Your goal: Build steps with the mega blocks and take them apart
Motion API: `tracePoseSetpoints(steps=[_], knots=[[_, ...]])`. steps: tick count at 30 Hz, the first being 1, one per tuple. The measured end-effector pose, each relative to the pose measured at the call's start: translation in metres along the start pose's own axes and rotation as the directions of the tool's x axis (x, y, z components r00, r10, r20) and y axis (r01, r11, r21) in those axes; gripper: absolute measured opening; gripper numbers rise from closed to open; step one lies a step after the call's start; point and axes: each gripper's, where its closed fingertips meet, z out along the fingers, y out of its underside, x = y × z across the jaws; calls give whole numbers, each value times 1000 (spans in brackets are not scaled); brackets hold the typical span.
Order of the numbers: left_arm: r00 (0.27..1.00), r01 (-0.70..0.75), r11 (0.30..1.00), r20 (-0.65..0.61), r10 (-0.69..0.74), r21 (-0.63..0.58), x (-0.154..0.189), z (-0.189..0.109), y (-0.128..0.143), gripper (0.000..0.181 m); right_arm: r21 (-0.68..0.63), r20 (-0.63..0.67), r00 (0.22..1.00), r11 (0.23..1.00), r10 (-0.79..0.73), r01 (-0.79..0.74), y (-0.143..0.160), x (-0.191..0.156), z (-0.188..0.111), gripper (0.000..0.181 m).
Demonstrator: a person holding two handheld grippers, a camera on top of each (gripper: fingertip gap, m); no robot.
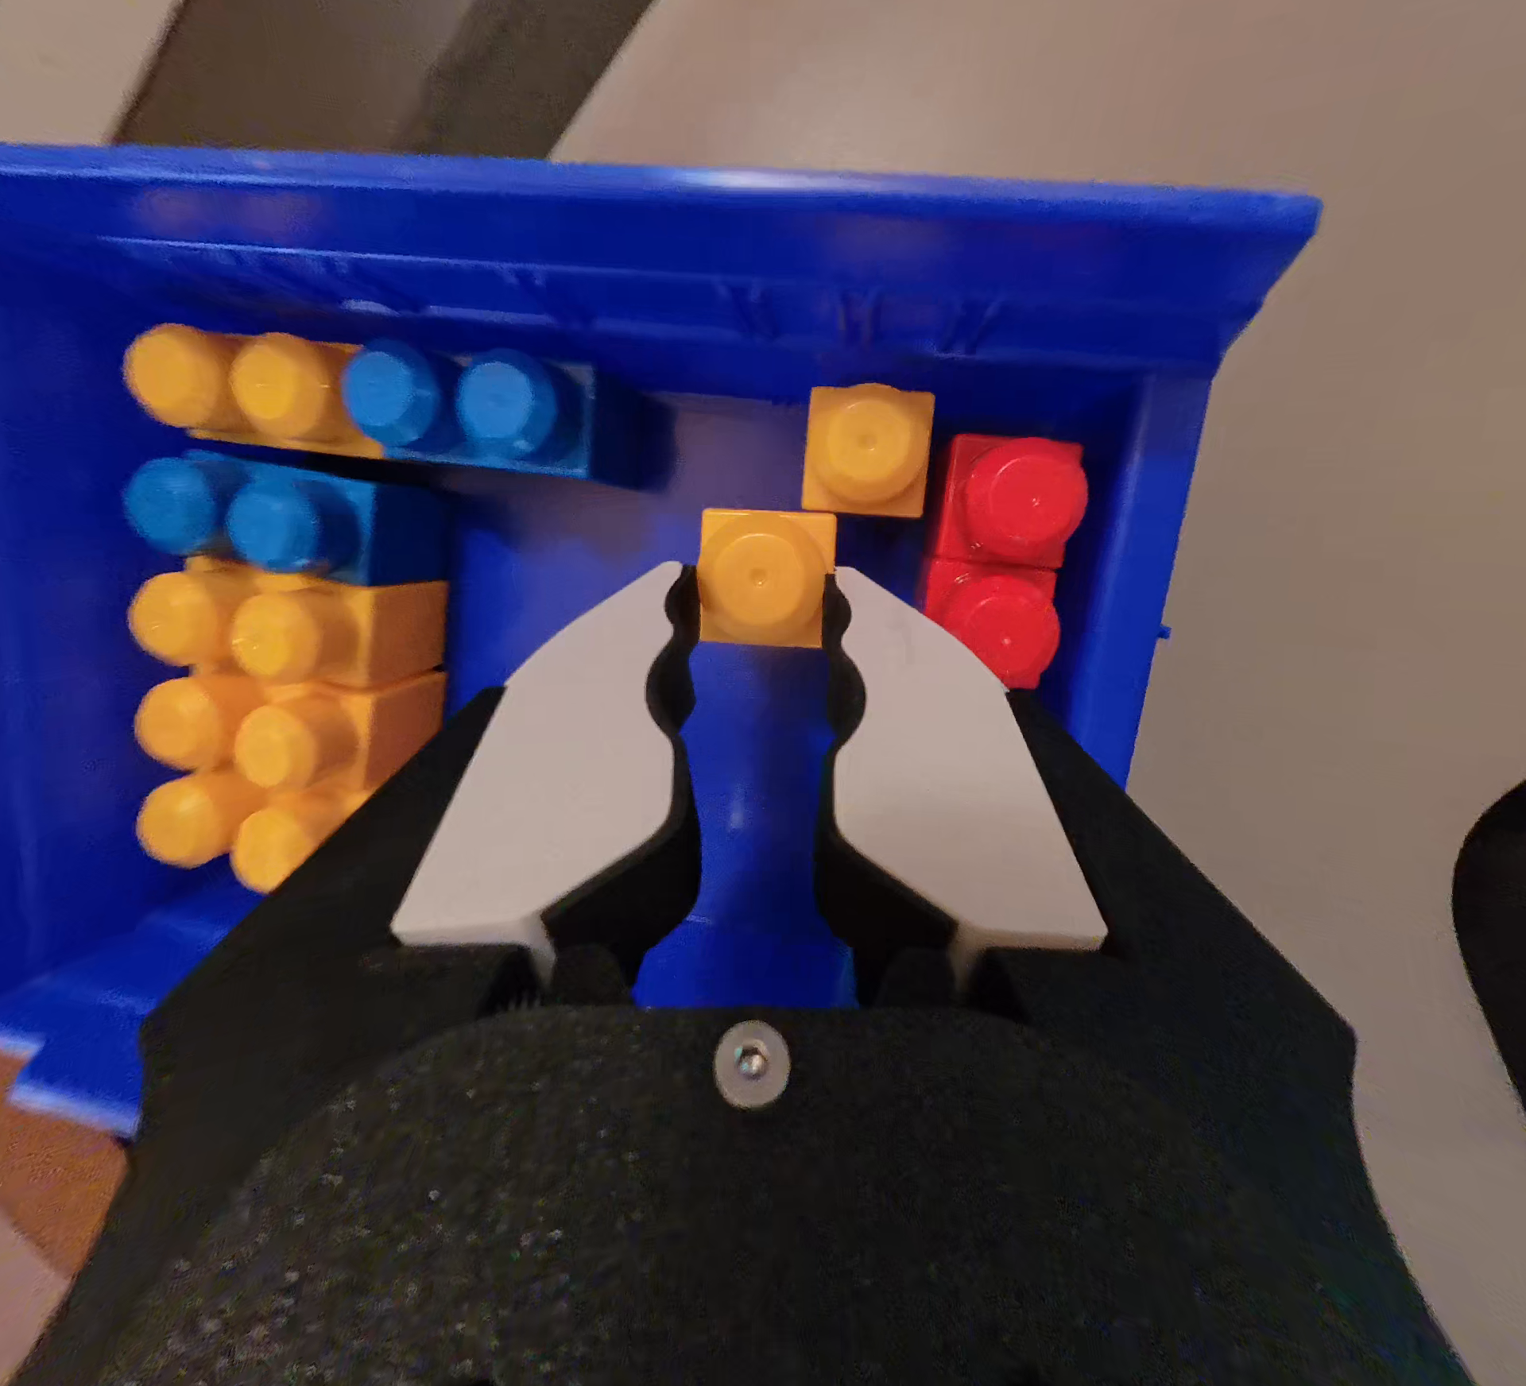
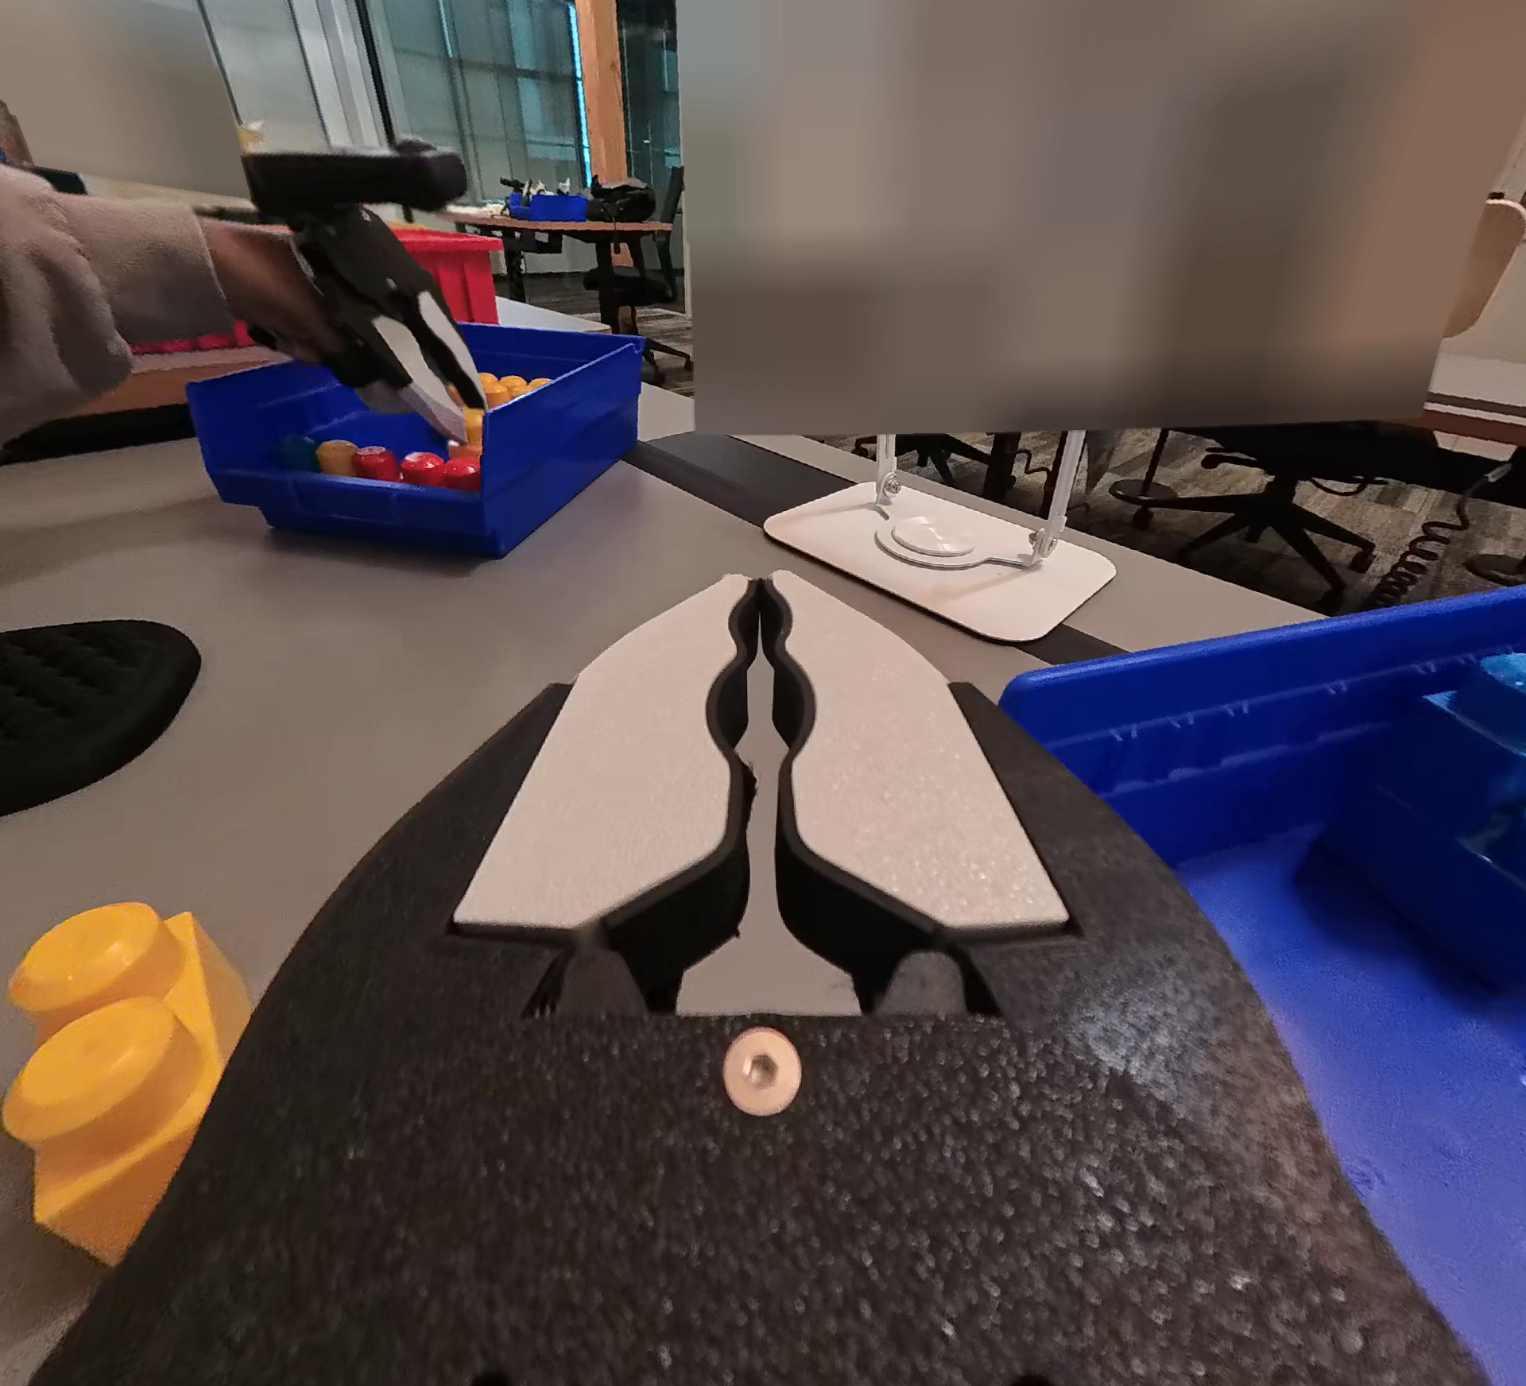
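Closest in, the right gripper (image 2: 761, 587) sits low over the grey table (image 2: 413, 644), jaws pressed together on nothing. Beside it on the table lies a yellow 2-stud block (image 2: 116, 1049), and a blue bin (image 2: 1239, 694) sits at its right. Farther off, the left gripper (image 1: 760, 574) dips into the other blue bin (image 1: 661, 232) and is clamped on a yellow 1-stud block (image 1: 761, 577), fingertips touching its flat left and right sides. Good choice: hollow moulded plastic, likely light, rigid and smooth, so flat walls should hold better than the rounded stud. Just beyond sit another yellow single (image 1: 867, 450) and 2 red blocks (image 1: 1003, 545); yellow and blue doubles (image 1: 272, 603) line the bin's left side.
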Motion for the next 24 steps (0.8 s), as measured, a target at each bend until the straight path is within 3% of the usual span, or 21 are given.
tracePoseSetpoints(steps=[5, 8, 10, 13, 18, 24], knots=[[998, -32, 986, 49, 25, 165, 4, -68, -32, 29, -2, -2, 1000, 1000, 2, -2, 2, 1, 1, 0], [993, -116, 958, 3, 120, 262, 45, -99, -62, 29, -10, 1, 1000, 1000, 0, 0, 4, 0, 2, 0], [975, -196, 937, -44, 218, 290, 86, -103, -79, 29, -14, 2, 1000, 1000, -6, 6, 5, -2, 2, 0], [922, -316, 900, -128, 366, 301, 155, -93, -92, 29, -16, 2, 1000, 1000, -16, 16, 5, -3, 2, 0], [826, -443, 854, -248, 507, 272, 250, -51, -86, 29, -3, -13, 999, 999, -34, 34, 2, 0, -2, 0], [790, -470, 850, -316, 526, 238, 295, -11, -68, 28, -10, 34, 998, 998, -54, 54, 1, -8, -1, 0]])
